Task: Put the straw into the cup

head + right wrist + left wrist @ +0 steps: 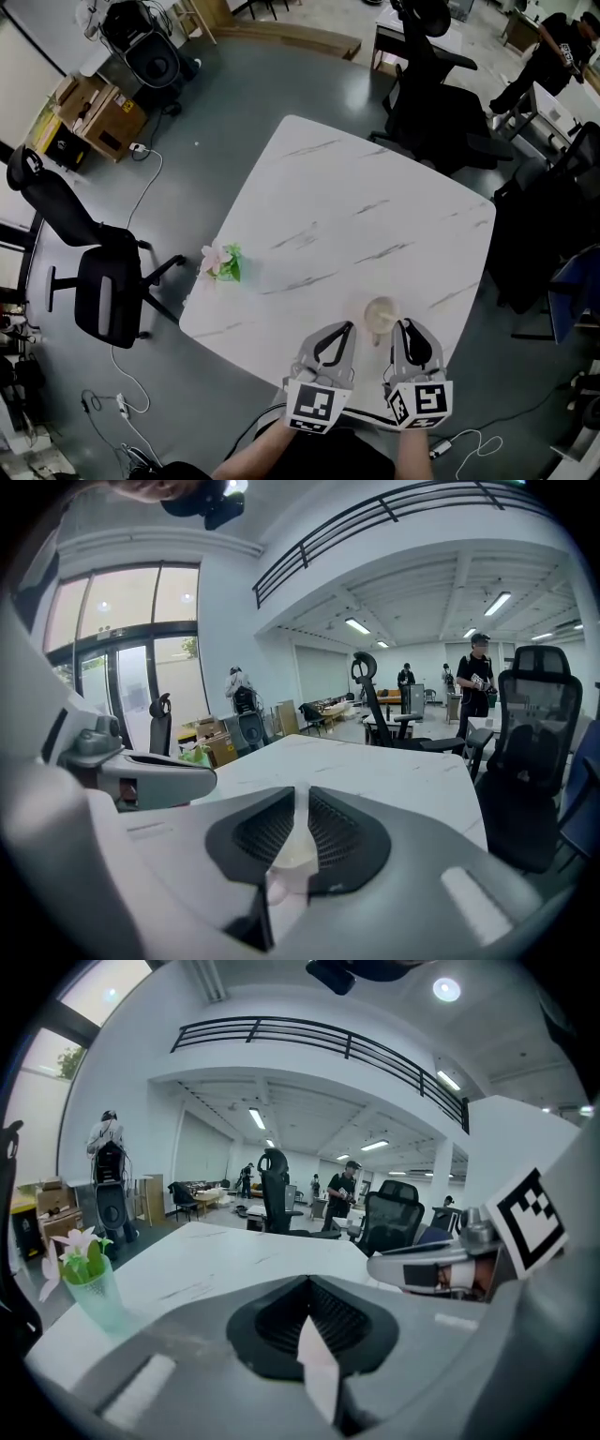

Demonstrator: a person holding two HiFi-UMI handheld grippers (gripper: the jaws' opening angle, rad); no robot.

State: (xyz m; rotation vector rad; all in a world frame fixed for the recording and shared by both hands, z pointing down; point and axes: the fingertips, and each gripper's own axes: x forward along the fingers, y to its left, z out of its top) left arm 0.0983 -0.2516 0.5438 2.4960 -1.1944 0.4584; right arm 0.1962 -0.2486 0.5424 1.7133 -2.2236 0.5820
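Now left gripper (348,329), right gripper (404,326) tilt downward.

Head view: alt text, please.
Cup near the near edge of a white marble table, between the left claw and right claw. A flower vase sits at the table's left edge, an office chair beyond it.

Hand-held gripper (307,1286), jaws meeting at tips — flower vase (91,1277) left, white table (225,1258)
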